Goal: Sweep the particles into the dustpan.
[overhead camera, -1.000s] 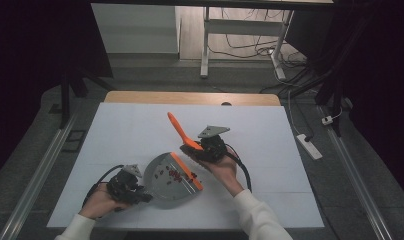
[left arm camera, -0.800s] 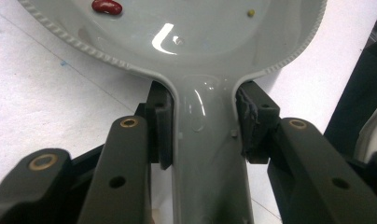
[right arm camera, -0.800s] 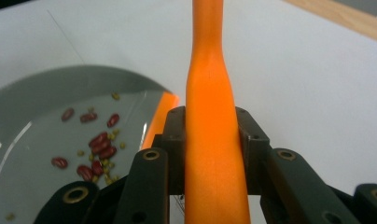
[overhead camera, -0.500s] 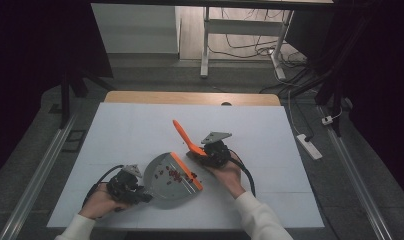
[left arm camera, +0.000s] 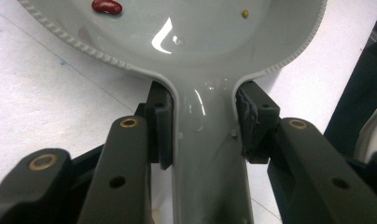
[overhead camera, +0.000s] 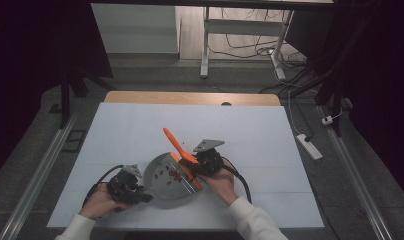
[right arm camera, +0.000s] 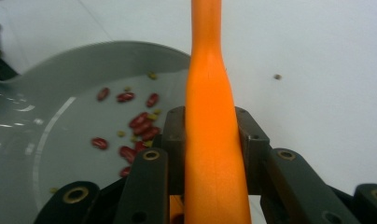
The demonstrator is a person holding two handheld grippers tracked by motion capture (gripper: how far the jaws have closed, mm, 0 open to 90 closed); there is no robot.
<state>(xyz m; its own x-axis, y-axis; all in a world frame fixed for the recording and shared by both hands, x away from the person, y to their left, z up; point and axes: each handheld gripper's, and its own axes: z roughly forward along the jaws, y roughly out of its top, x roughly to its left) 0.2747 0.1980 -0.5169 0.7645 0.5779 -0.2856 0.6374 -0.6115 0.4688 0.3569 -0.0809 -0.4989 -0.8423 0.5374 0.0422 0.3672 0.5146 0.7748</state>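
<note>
Orange brush (overhead camera: 179, 148) lower, nearer grey dustpan (overhead camera: 167, 180)

High cam: fixed overhead on person's side, looks forward and down over the whole bench (overhead camera: 140, 125). Two tool cams ride low, very close, looking along their own jaws. All three share the grey dustpan (overhead camera: 165, 182) (left arm camera: 200, 56) (right arm camera: 60, 135).

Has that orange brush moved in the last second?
Yes. The orange brush, clamped in the right gripper, came down toward the grey dustpan, away from the table's far wooden edge.
</note>
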